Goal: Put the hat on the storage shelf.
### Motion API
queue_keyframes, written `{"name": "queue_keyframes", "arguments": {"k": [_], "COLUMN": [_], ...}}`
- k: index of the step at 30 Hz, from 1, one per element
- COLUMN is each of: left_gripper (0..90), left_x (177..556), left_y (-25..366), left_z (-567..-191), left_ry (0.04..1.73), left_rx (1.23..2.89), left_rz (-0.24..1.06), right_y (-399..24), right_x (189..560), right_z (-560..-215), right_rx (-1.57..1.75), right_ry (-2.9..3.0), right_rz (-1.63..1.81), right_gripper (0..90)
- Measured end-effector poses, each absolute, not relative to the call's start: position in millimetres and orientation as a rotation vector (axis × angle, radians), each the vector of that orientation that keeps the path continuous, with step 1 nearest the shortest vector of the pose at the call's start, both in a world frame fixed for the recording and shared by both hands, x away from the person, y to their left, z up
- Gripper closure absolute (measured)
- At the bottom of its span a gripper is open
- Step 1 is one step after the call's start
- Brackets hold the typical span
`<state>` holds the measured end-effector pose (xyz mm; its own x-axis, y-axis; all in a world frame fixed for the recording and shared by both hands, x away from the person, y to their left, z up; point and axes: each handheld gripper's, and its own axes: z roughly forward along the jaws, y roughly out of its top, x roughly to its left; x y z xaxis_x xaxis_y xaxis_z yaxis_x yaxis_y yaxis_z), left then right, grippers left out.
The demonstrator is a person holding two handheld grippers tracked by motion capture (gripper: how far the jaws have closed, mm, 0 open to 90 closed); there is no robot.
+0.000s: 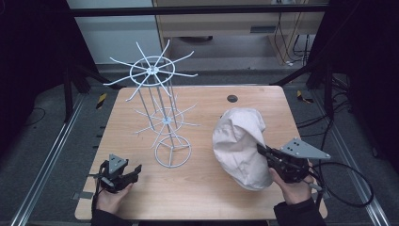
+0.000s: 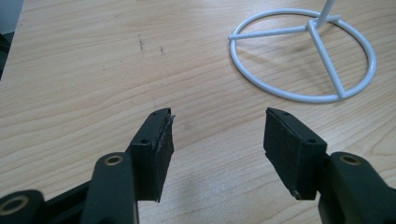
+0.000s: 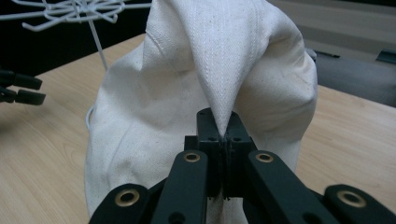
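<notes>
Cloth hat [image 1: 239,147]: held at desk [image 1: 197,188] right side | right gripper [image 3: 223,133]: clamped on a hat fold | left gripper [image 2: 217,140]: jaws apart, nothing between | wire rack [image 1: 162,110]: stood mid-desk

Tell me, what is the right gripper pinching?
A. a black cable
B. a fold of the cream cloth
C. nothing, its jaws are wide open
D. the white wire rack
B: in the right gripper view the right gripper has its jaws shut on a peak of the cloth.
</notes>
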<state>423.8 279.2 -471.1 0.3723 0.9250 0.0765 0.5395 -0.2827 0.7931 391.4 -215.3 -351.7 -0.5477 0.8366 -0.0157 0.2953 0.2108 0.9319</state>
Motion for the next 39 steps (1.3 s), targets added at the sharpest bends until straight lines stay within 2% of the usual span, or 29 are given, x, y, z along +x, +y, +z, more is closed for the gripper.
{"name": "queue_keyframes", "arguments": {"k": [16,39], "left_gripper": [42.6,42.6], "left_x": [424,424], "left_y": [279,280], "left_z": [-471,-472], "left_ry": [1.264,1.269], "left_rx": [1.949,1.949], "left_rz": [0.716,0.717], "right_y": [-222,-203], "right_x": [375,352], "right_z": [-313,-265], "right_rx": [0.965,0.809], "right_ry": [1.774,1.632], "right_rz": [1.456,1.592], "right_gripper": [88.7,88.8]}}
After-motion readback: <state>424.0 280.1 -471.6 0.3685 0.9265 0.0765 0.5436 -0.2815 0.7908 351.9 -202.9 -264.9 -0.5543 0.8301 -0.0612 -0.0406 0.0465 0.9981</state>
